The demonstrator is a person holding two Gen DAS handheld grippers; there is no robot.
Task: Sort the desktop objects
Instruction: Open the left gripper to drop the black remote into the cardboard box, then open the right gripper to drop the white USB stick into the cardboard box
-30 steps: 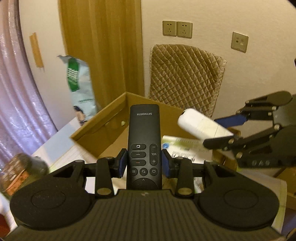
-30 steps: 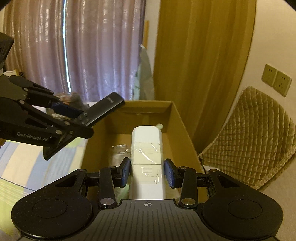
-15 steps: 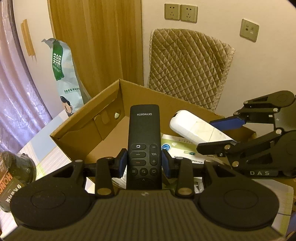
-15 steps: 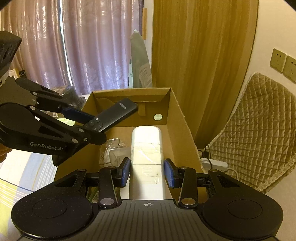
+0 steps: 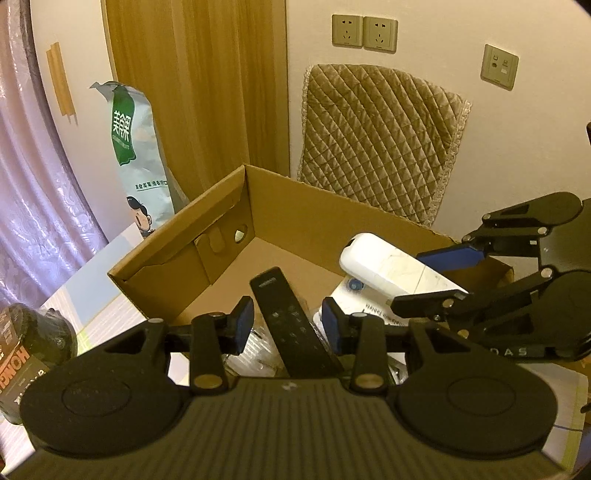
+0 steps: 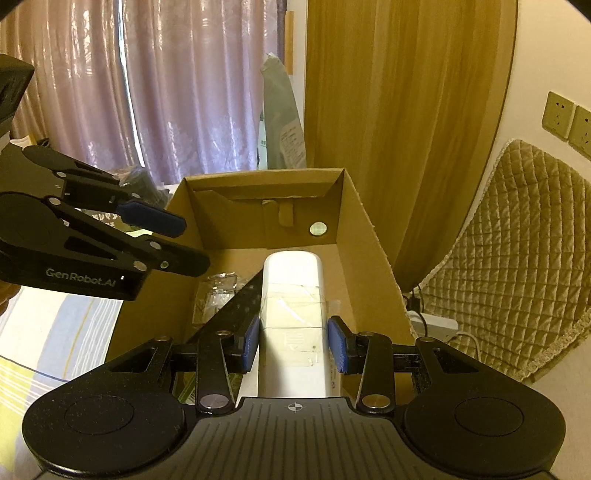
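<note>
Background's pretty busy here. There's a quilted tan cushion point(image 5: 376, 136) draped against the far wall, with two wall sockets point(image 5: 364, 31) above it and a third plate point(image 5: 498, 66) off to the right. A golden curtain point(image 5: 199, 92) hangs left of that, then mauve sheer curtains point(image 6: 122, 85) further left (shiny ones). A tall green-and-white snack bag point(image 5: 138, 158) stands upright by the curtain, and a white power strip point(image 6: 436, 325) sits low beside the cushion.

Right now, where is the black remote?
In the left wrist view, the black remote lies tilted inside the cardboard box, released between the open left gripper fingers, left of the white remote.
</note>
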